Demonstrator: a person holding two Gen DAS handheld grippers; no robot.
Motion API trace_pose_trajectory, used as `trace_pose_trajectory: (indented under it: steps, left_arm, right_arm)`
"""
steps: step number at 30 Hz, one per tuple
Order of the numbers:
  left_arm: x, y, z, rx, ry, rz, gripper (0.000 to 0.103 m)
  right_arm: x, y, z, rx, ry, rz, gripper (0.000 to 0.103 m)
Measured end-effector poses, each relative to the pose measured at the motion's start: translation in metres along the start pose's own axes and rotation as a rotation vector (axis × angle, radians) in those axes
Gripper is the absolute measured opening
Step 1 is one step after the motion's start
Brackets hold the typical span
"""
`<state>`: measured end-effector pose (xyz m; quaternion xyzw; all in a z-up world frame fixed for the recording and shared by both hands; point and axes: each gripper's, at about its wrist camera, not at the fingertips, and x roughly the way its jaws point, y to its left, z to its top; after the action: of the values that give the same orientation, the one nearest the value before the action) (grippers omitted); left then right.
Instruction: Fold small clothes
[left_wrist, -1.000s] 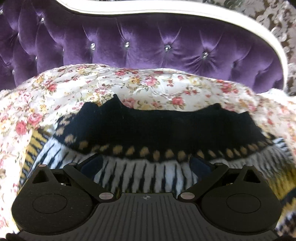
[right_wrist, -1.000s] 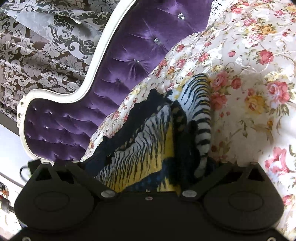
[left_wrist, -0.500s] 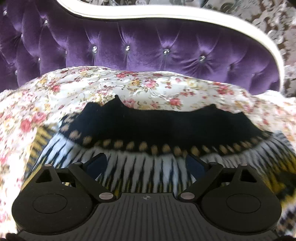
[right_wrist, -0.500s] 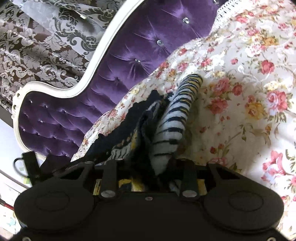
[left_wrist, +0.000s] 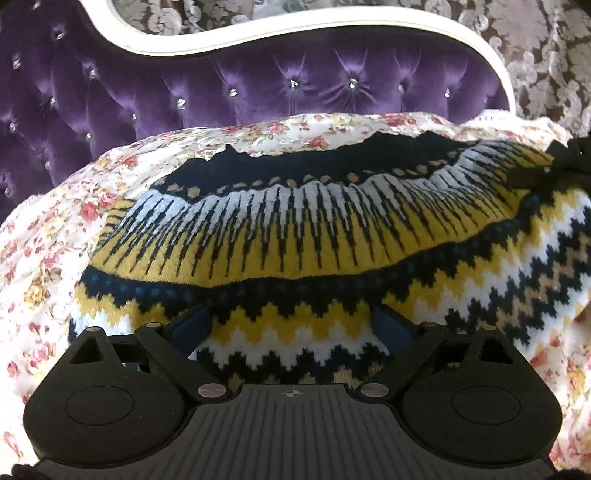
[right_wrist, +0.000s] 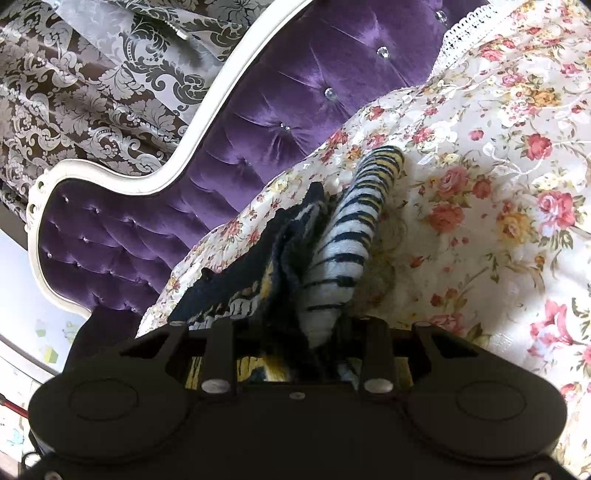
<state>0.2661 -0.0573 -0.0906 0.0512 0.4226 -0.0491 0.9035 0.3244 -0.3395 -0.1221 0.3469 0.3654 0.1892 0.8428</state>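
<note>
Gathering one side of the knit sweater (left_wrist: 303, 236) seems the step in hand: the right claw (right_wrist: 295, 343) is clamped on a bunched ridge of striped knit that rises between its jaws, while the left claw (left_wrist: 291, 328) stands wide, its jaws opening a touch more, with the zigzag-patterned cloth lying between its pads (left_wrist: 192, 325) but not pressed by them (no grip on that side, as far as the view shows). The sweater lies spread on the floral bedspread (left_wrist: 48, 258), near the purple tufted headboard (left_wrist: 258, 88). In the left view its long axis runs across the picture, the dark scalloped edge toward the headboard, the zigzag bands toward the camera; the right end reaches the other claw, just visible at the frame's edge. In the right view the pinched fold runs away from the claw toward the headboard. Judged next: the left claw must close on its own edge of the knit, so both sides can be carried over together; lifting from one side alone would likely skew the fold.
</note>
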Motion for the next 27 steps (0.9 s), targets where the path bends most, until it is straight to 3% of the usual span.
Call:
trace_pose_trajectory:
  steps: [8,13,17,27]
  left_arm:
    - [-0.028,0.043,-0.006,-0.137,-0.011,-0.109,0.094]
    - [-0.06,0.091,-0.012,-0.141,-0.061,-0.036,0.094]
    - [-0.072,0.126,-0.02,-0.192,-0.069,-0.001,0.094]
    - [-0.08,0.164,-0.046,-0.259,-0.035,-0.018,0.094]
  right_arm:
    - [-0.005,0.016,-0.001,-0.054,-0.023,-0.036,0.041]
    - [-0.007,0.052,-0.003,-0.133,-0.035,-0.09,0.041]
    - [0.003,0.097,-0.003,-0.179,-0.008,-0.072,0.04]
    - [0.082,0.206,-0.035,-0.315,0.112,0.015,0.04]
